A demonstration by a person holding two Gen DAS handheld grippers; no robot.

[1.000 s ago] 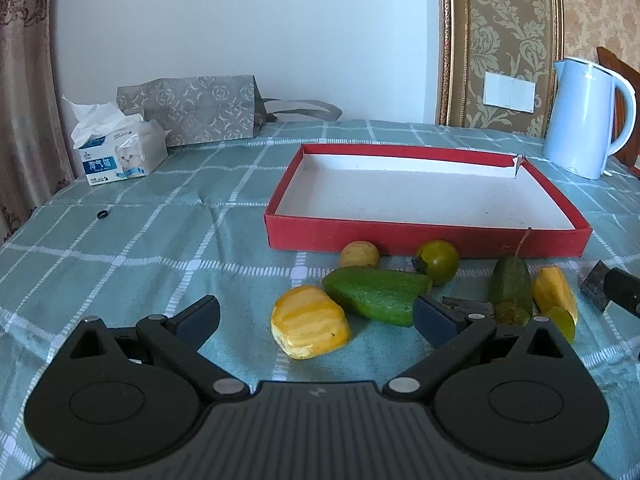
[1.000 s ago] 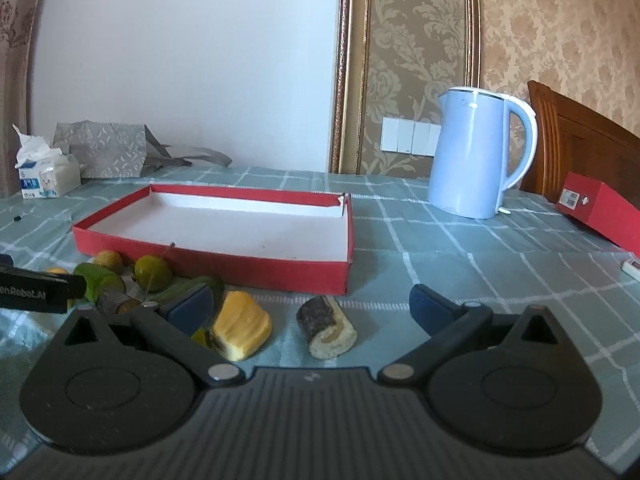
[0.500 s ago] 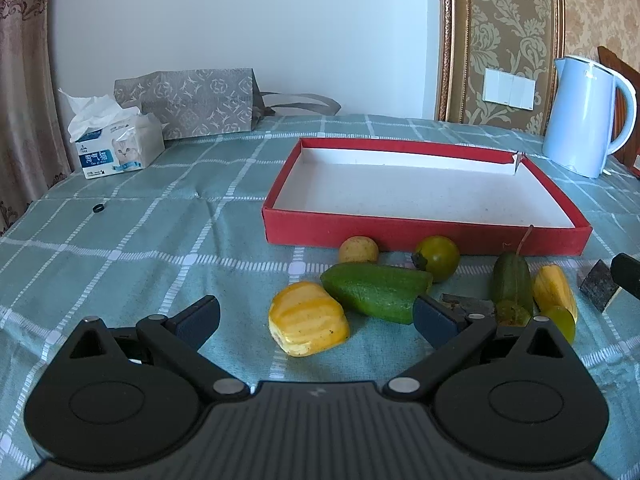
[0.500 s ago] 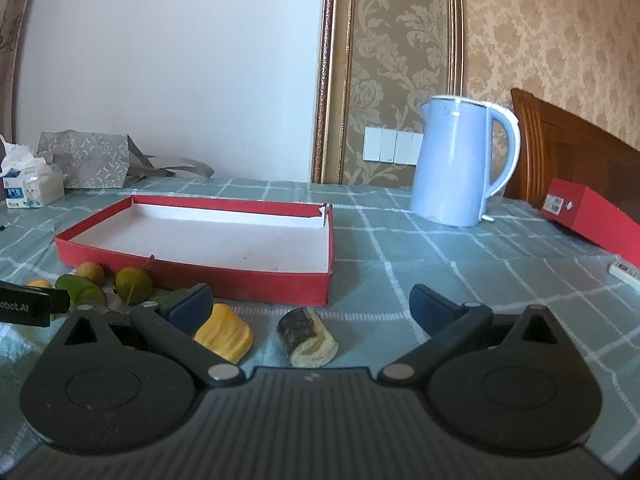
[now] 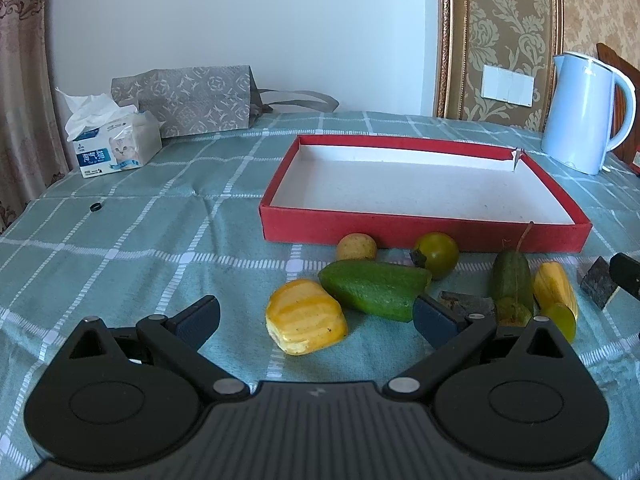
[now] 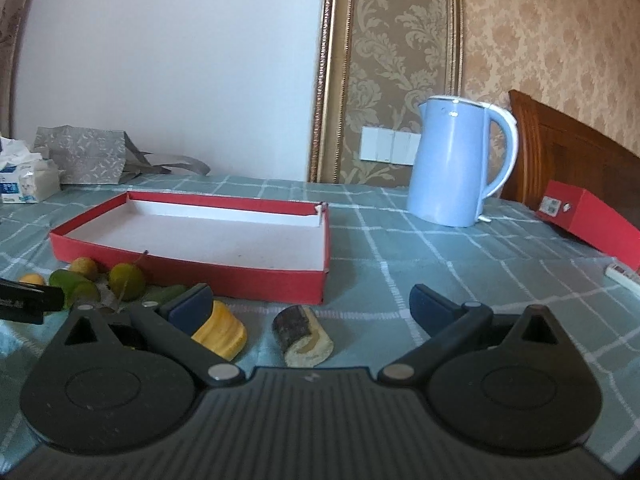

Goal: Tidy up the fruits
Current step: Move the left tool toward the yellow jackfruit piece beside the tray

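The shallow red cardboard tray with a white floor (image 5: 424, 227) lies empty on the bench, so by the look of it no fruit has been sorted yet and the whole job is left. The fruits lie loose on the teal checked tablecloth (image 5: 120, 240) just near of the tray's front wall: a small tan round fruit (image 5: 356, 247) and a yellow-green round fruit (image 5: 437, 254) close against the wall, a long green wedge-shaped fruit (image 5: 374, 289) nearer, and a ribbed yellow chunk (image 5: 306, 322) nearest. To the right lie a dark green stalked fruit (image 5: 512, 282), a second yellow ribbed piece (image 5: 555, 289), and a dark-skinned, pale-fleshed stub (image 6: 302, 336). The left claw (image 5: 316, 318) is spread wide and grips nothing, with the yellow chunk between its fingers in view; the right claw (image 6: 312, 304) is likewise spread and empty, hanging over the dark stub. Far across the bench stand a pale blue electric kettle (image 5: 580, 114) on the right, a tissue pack with a cat picture (image 5: 116, 148) and a grey patterned bag (image 5: 188, 100) on the left. Behind are a plain white wall and gold-patterned wallpaper.
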